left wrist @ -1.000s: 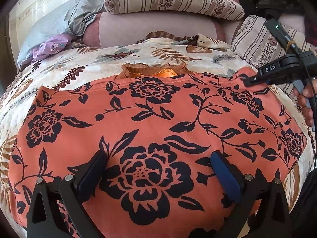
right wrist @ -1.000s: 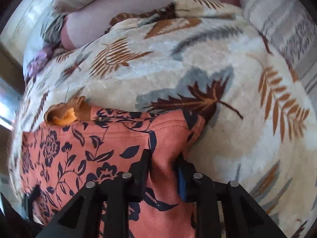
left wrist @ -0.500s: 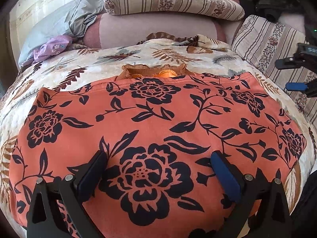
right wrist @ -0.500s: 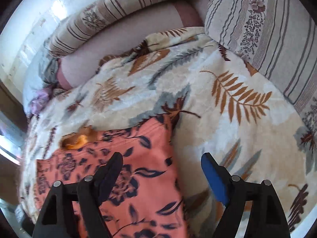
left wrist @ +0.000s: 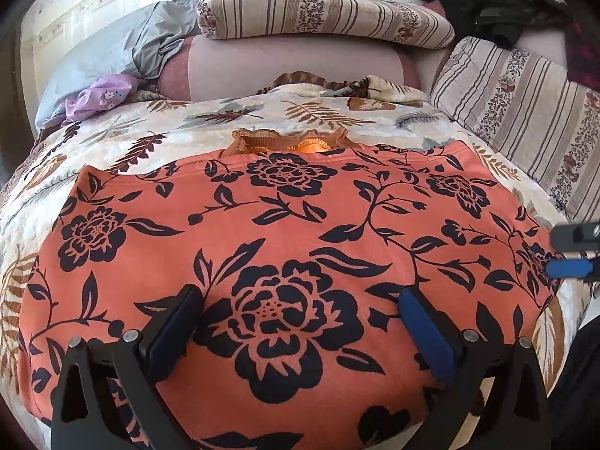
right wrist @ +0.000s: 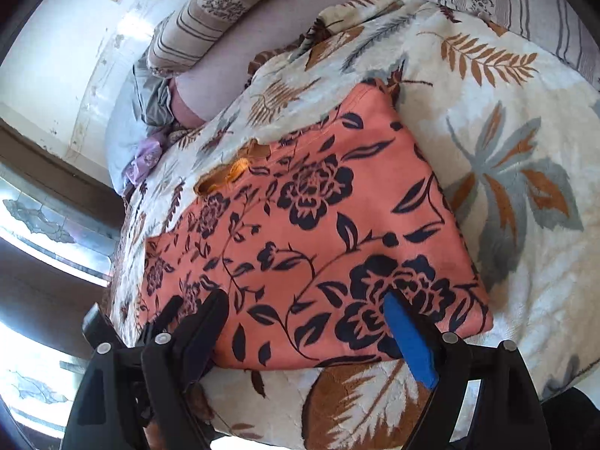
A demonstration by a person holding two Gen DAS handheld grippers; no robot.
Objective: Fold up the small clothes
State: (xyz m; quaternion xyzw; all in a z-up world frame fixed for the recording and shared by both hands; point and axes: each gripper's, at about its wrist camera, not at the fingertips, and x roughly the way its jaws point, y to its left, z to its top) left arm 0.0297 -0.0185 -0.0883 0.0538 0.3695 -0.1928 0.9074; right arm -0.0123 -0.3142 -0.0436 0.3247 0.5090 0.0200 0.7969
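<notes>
The orange garment (left wrist: 285, 232) is soft matt cloth with a black flower print. Under it, the bed cover (right wrist: 506, 172) looks plush and fuzzy. Beyond the garment, the striped pillow (left wrist: 322, 15) is smooth woven cloth.

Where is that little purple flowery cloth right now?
The purple cloth lies at the far left of the bed in the left wrist view, beside the grey pillow, well beyond the orange floral garment.

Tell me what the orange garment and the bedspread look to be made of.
Orange garment: a soft, matte woven or knit cloth, probably cotton; it lies limp, with a stitched hem and a printed black floral. Bedspread: plush, fleece-like, with a fuzzy nap and a leaf print.
</notes>
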